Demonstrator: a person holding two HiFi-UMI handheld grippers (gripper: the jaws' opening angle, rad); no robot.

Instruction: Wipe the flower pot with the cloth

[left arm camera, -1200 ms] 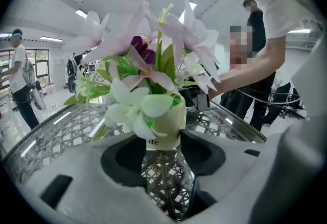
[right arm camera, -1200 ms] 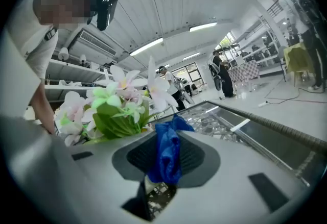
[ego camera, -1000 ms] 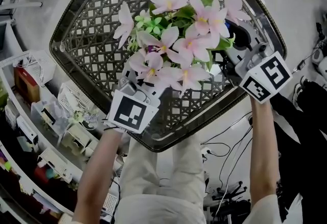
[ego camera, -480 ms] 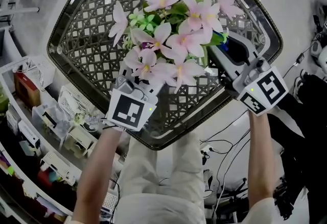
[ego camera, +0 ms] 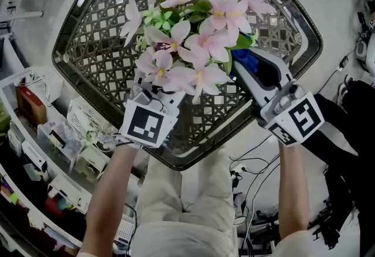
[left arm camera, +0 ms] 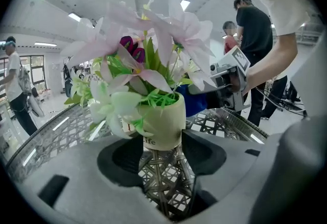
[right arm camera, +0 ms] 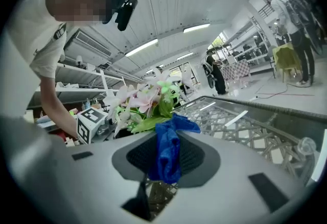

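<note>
The left claw (left arm camera: pixel 159 152) clamped the cream flower pot (left arm camera: pixel 163 118) by its sides over the lattice surface (ego camera: pixel 99 33), its jaws just eased slightly wider. Dark print ending "ife" showed low on the pot. The right claw (right arm camera: pixel 164 164) pinched a blue cloth (right arm camera: pixel 167 141) just beside the pot.

A lab-like hall: stocked shelves (ego camera: pixel 36 143), floor cables (ego camera: pixel 253 163), ceiling strip lights (right arm camera: pixel 141 47).

On my feed the flower pot (left arm camera: pixel 162 123) looks pale creamy green with some dark lettering, and the flowers (ego camera: pixel 205 45) are soft pink with bright green leaves. The cloth (right arm camera: pixel 168 154) is deep blue. The table (ego camera: pixel 88 45) is a grey-brown woven lattice, and the marker cubes (ego camera: pixel 146 125) are black-and-white squares.
</note>
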